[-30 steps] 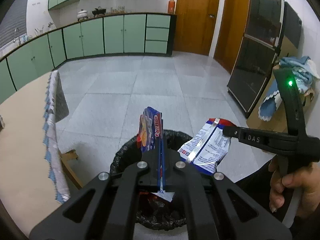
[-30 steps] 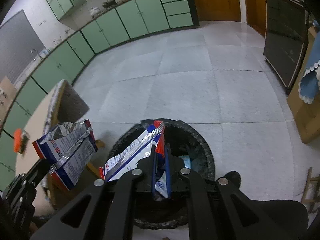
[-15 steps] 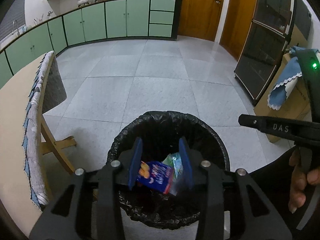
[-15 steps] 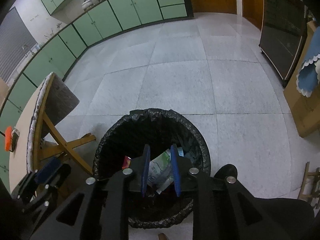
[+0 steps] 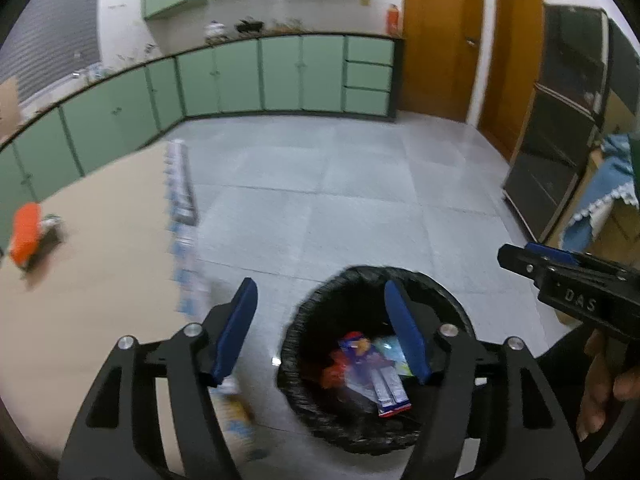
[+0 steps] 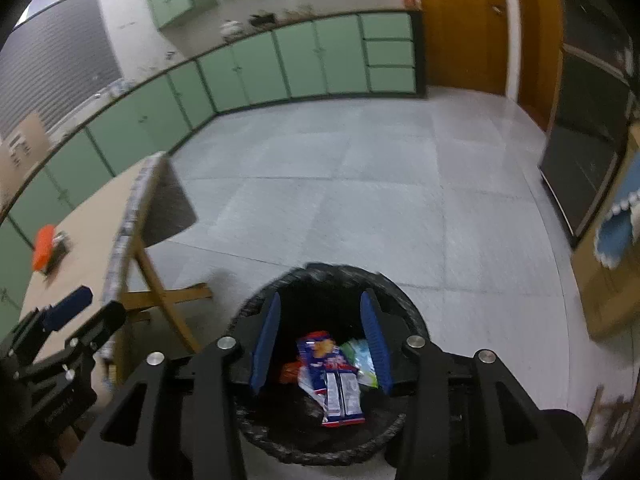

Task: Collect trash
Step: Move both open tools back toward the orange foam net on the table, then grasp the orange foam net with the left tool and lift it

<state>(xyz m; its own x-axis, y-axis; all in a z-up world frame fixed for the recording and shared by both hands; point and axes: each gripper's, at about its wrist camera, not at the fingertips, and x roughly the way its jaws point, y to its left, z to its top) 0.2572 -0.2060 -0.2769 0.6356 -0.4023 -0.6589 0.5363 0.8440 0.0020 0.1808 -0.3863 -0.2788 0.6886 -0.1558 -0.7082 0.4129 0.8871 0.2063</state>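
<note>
Wrappers lie in the bin (image 6: 260, 312) now: a blue-and-red snack packet (image 6: 334, 380) on top, a pale green one (image 6: 362, 360) beside it, something orange-red tucked under at the left. Both sit loose on the black liner, clear of my pads.

My right gripper (image 6: 320, 336) hangs over the bin mouth with its jaws released; they have just been opening, and nothing is between them but the view down onto the trash. My left gripper (image 5: 320, 328) has been spreading too and stands wider, also empty, half over the bin rim (image 5: 320, 292) and half over the table edge (image 5: 120, 240). From that side I can see the right gripper (image 5: 520, 260) off to the right, with the hand (image 5: 600, 384) on its handle.

The picture is smeared, so I can't be sure whether the small thing with the orange top (image 5: 26, 234) far across the table is trash.

What could go wrong from here, as I judge it: the blue-and-red packet looks to lean up toward the near rim, so a finger dragging across the liner on the way out could flick it onto the floor. My left jaws are near the patterned cloth (image 5: 180, 216) hanging at the table's edge; swinging back that way could snag it. And both grippers crowd one bin, so turning carelessly could knock them together.
</note>
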